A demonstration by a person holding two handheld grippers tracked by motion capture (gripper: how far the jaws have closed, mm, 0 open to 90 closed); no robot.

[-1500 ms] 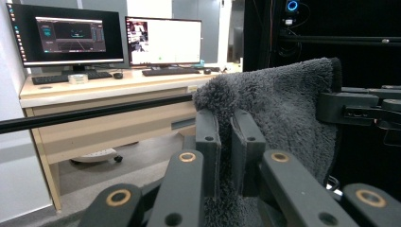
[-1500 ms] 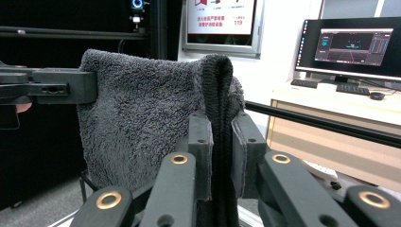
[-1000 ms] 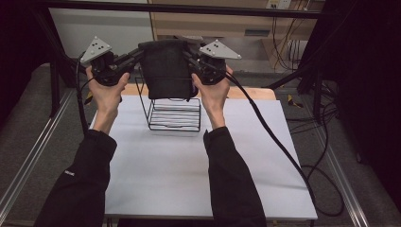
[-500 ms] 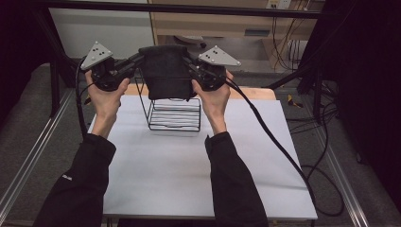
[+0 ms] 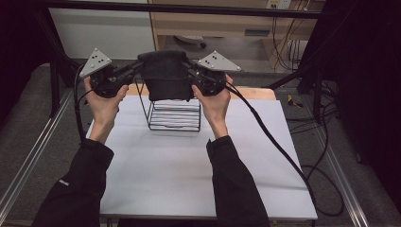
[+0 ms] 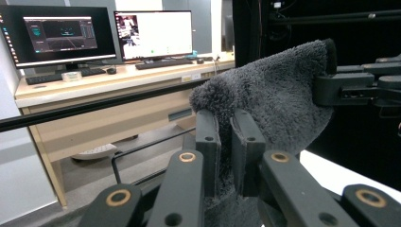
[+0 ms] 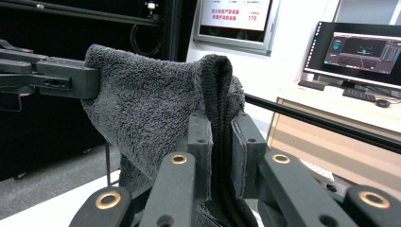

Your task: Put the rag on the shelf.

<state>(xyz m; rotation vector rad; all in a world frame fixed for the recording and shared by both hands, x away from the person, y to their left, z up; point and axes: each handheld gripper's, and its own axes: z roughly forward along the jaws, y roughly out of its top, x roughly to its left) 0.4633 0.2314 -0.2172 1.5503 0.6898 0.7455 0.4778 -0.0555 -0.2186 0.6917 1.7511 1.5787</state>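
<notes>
Towels: one dark grey towel (image 5: 165, 75) is hanging between the grippers.
Grippers: two are showing, the left gripper (image 5: 135, 71) and the right gripper (image 5: 189, 73).
Wire baskets: one black wire basket (image 5: 174, 113) is standing on the table.
Tables: one white table (image 5: 189, 175) is showing.
Monitors: two monitors (image 6: 59, 35) are glowing in the left gripper view.

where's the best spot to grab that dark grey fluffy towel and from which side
By its top corners, one gripper from each side. That is how the dark grey fluffy towel hangs now: the left gripper and right gripper each pinch an upper edge, jaws shut on folded pile, so the cloth drapes flat between them above the black wire basket. Soft fabric bunches, so a folded edge probably grips firmest.
</notes>
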